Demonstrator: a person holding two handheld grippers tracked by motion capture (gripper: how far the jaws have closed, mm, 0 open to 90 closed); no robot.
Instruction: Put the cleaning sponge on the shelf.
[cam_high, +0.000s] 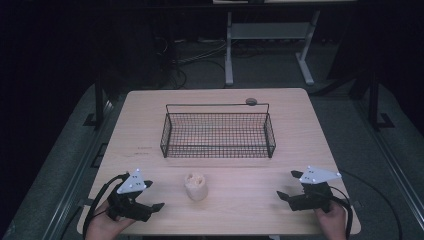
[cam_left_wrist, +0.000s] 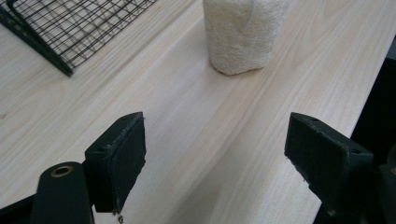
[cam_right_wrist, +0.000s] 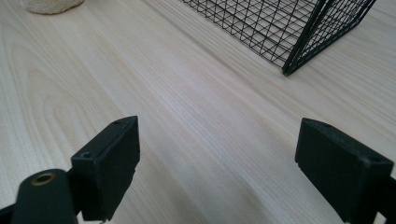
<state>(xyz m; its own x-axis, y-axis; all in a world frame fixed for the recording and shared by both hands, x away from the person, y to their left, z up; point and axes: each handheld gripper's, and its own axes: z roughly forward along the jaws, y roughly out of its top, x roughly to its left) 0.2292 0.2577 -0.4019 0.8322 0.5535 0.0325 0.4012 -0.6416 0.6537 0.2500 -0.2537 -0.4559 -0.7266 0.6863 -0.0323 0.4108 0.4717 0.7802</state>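
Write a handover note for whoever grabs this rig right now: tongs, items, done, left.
Left tongs: open, holding nothing, low over the table near its front left.
Right tongs: open, holding nothing, near the front right.
Loofah piece: upright on the table between them, nearer the left tongs, untouched.
Wire basket: behind it, mid-table.
Done: no grasp yet.
Left: probably grasp the loofah piece, likely for the basket.

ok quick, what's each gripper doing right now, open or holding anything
Left gripper: open, holding nothing, jaws spread above the table, facing the loofah piece.
Right gripper: open, holding nothing, near the wire basket.
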